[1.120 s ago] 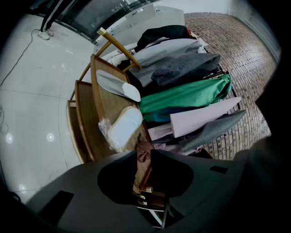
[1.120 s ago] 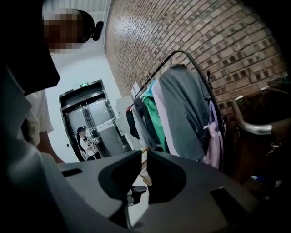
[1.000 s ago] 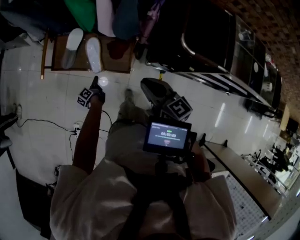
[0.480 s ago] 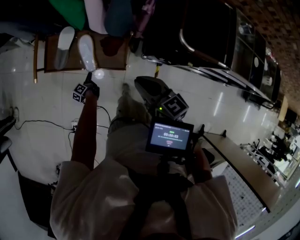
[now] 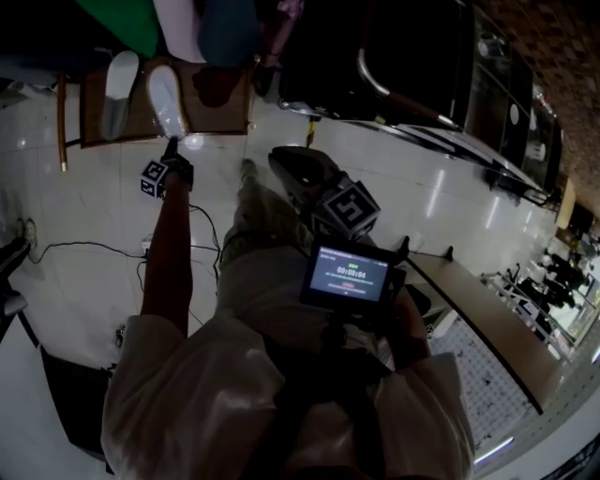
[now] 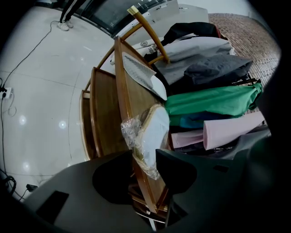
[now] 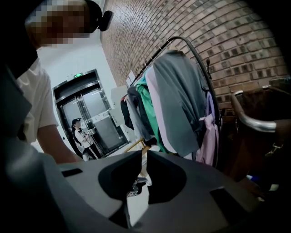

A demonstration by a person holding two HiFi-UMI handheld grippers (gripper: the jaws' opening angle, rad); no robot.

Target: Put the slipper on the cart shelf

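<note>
one slipper [image 6: 154, 132] lies on the shelf [image 6: 129, 91] between the left tongs [image 6: 144, 157], just opening.

On cart shelf [image 5: 225, 117]: slipper [image 5: 166, 101] right of second slipper [image 5: 119, 92] | behind shelf: hanging clothes [image 5: 202, 28] | floor, left: cable [image 5: 94, 244]

I'm looking at the wooden cart shelf [image 5: 220, 108], set low over the white tiled floor [image 5: 84, 206]. Two slippers lie on it side by side: a white slipper [image 5: 166, 101] in clear plastic wrap and, just beside it, a grey slipper [image 5: 119, 94]. A black cable [image 5: 94, 246] trails across the floor.
</note>
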